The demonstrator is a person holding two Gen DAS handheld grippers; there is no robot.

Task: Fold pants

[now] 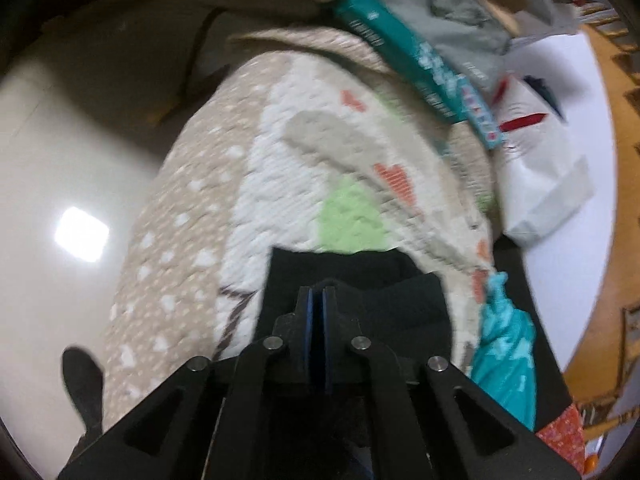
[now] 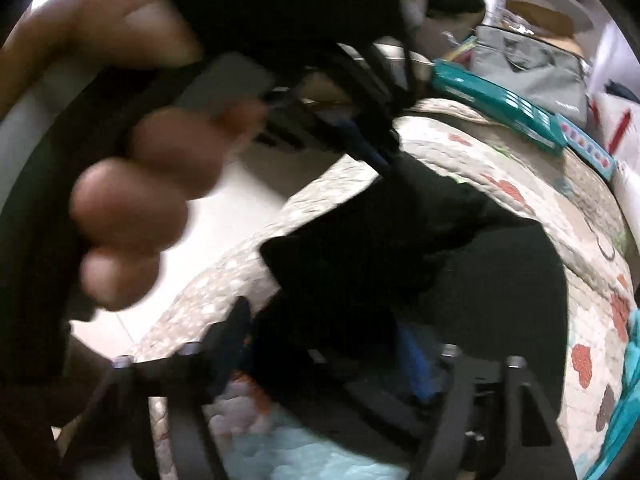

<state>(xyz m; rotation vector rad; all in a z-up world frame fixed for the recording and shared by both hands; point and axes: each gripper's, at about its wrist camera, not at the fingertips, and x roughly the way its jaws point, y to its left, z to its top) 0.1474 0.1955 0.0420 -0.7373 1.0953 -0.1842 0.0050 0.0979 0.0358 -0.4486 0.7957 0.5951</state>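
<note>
Black pants [image 1: 352,280] draped on the patterned quilt [image 1: 240,200], near its floor-side edge, well short of the teal box [image 1: 416,64] at the far end. Left gripper [image 1: 318,296] pinched closed on a pants edge, probably to lift and carry that edge over for a fold. Right gripper [image 2: 320,344] low over the same dark cloth, fingers spread; clamped on fabric or not, cannot tell through blur. Left hand [image 2: 132,184] wrapped round its handle.
</note>
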